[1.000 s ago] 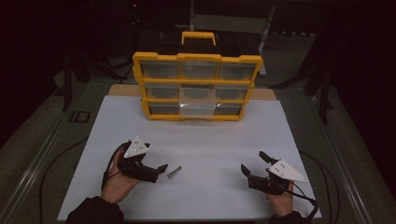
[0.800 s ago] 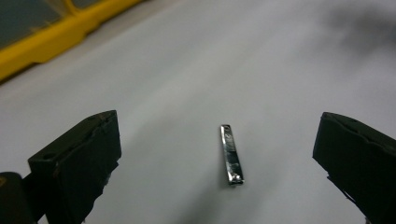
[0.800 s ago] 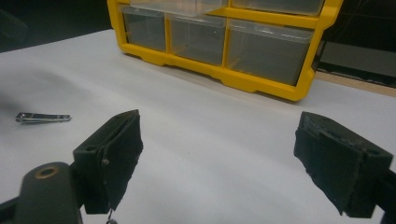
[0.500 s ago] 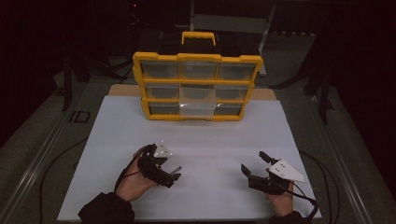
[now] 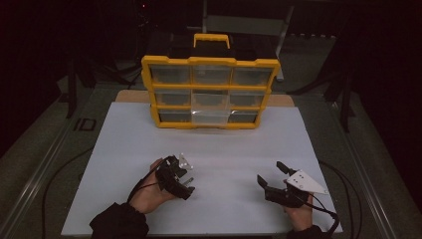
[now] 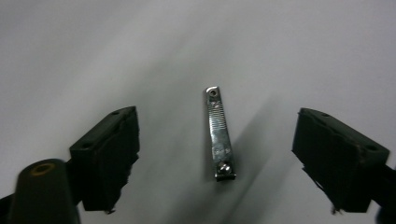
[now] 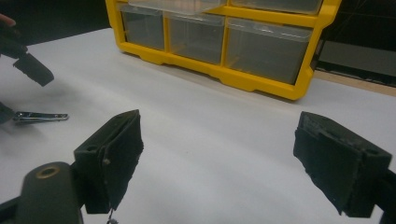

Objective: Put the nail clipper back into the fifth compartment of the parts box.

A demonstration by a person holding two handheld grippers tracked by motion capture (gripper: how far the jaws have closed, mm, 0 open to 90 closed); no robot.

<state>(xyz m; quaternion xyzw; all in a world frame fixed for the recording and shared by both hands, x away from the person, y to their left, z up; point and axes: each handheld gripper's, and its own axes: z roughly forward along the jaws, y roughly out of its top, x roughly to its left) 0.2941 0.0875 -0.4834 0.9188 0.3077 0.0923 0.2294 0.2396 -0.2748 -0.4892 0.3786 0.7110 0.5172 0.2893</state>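
Left gripper [image 6: 218,158] hangs right over the nail clipper [image 6: 219,133], which lies flat on the white table [image 5: 124,149], jaws just closing in but not touching (nothing lifted yet). Right gripper [image 7: 219,163] waits spread and empty; the grab is still to come.

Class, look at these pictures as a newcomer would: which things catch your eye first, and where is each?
The yellow drawer organizer stands out first, upright at the far edge of the white board, one middle drawer pulled forward. Next, the shiny nail clipper lies flat between the open jaws of the left tongs, which have just been closing without touching it. The right tongs rest open near the board's near right side.
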